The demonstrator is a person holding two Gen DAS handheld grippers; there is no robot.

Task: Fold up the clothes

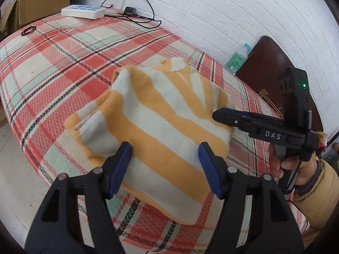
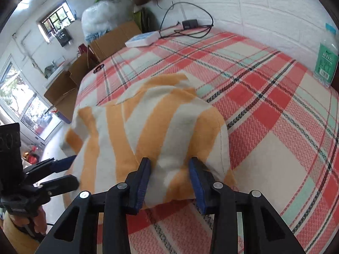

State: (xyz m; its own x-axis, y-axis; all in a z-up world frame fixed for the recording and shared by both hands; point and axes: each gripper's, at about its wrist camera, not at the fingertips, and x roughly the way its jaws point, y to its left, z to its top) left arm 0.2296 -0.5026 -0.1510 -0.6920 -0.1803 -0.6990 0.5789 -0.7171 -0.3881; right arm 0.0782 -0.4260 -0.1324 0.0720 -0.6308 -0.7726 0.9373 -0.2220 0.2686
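A yellow-and-white striped sweater [image 1: 161, 127] lies folded into a thick bundle on a plaid bed cover [image 1: 63, 63]. My left gripper [image 1: 165, 165] is open, its blue pads spread over the bundle's near edge. My right gripper [image 2: 169, 177] is open, its pads either side of the sweater's [image 2: 152, 127] near edge. The right gripper also shows in the left wrist view [image 1: 220, 114], its tip at the sweater's right side. The left gripper shows in the right wrist view [image 2: 67, 169] at the sweater's left edge, jaws apart.
A white box [image 1: 82, 10], a black adapter with cables [image 1: 131, 12] and a dark ring [image 1: 28, 30] lie at the far end of the bed. A plastic bottle [image 1: 237, 60] and a dark headboard [image 1: 275, 74] stand by the white wall. Cardboard boxes [image 2: 84, 72] sit beside the bed.
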